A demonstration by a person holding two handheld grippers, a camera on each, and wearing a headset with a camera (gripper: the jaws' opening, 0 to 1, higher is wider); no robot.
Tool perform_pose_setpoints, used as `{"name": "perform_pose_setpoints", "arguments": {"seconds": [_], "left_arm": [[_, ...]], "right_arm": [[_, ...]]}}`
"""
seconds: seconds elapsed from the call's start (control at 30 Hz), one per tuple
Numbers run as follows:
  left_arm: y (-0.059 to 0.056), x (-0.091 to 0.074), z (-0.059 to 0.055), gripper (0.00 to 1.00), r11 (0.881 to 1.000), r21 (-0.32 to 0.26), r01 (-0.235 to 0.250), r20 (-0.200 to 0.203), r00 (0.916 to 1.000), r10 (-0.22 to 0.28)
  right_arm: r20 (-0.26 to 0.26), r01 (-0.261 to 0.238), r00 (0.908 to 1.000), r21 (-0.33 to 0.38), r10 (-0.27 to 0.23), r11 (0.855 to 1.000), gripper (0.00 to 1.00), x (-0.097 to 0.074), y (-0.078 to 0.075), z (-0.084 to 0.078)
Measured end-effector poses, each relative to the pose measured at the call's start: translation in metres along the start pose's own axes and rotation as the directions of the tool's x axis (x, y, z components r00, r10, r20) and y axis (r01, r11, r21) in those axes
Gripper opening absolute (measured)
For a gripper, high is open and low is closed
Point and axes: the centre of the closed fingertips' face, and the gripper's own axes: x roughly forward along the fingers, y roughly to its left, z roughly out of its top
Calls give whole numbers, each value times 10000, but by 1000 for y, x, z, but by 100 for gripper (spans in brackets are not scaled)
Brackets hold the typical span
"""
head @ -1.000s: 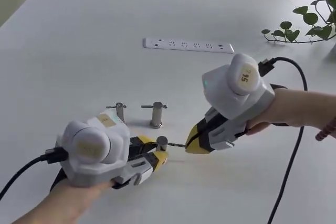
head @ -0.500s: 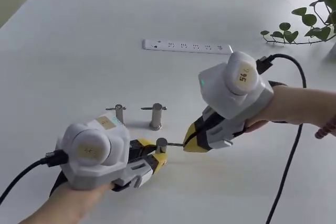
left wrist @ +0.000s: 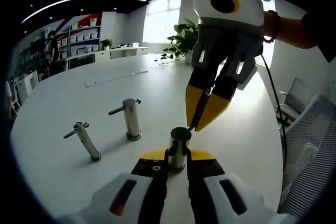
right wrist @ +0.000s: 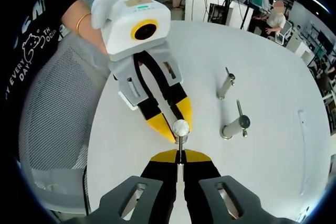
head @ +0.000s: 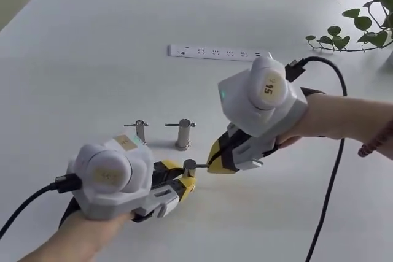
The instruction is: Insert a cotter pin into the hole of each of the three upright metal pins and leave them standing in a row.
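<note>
My left gripper (head: 186, 180) is shut on the third upright metal pin (head: 189, 167), which stands on the white table between the yellow jaw tips (left wrist: 179, 149). From the right, my right gripper (head: 210, 165) is shut on a thin cotter pin (right wrist: 180, 147), whose tip meets the pin's head (right wrist: 181, 127). Its jaw tips almost touch the pin (left wrist: 198, 123). Behind stand two more metal pins, one at the left (head: 140, 131) and one at the middle (head: 183, 135), each with a cotter pin through its top.
A white power strip (head: 221, 53) lies further back on the table (head: 92, 59). A green plant (head: 359, 26) reaches in at the far right. Black cables trail from both grippers. Chairs and people are beyond the table edge in the right gripper view.
My right gripper has moved left toward the held pin, and the exposed length of cotter pin between them has shrunk to almost nothing. The left gripper has stayed put.
</note>
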Motion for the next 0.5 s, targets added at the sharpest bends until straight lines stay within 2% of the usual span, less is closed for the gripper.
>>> {"name": "perform_pose_setpoints", "arguments": {"seconds": [0.33,0.43,0.5], "left_arm": [[0,1,-1,12,9998,-221,-3,63,10000,4],[0,1,-1,12,9993,-367,-5,88,10000,8],[0,1,-1,12,9992,-403,4,81,10000,-1]], "right_arm": [[143,-15,9999,216,12,9998,0,1,1,6],[117,30,9999,-107,-29,9999,0,2,1,5],[168,19,9999,11,-19,10000,0,2,1,4]]}}
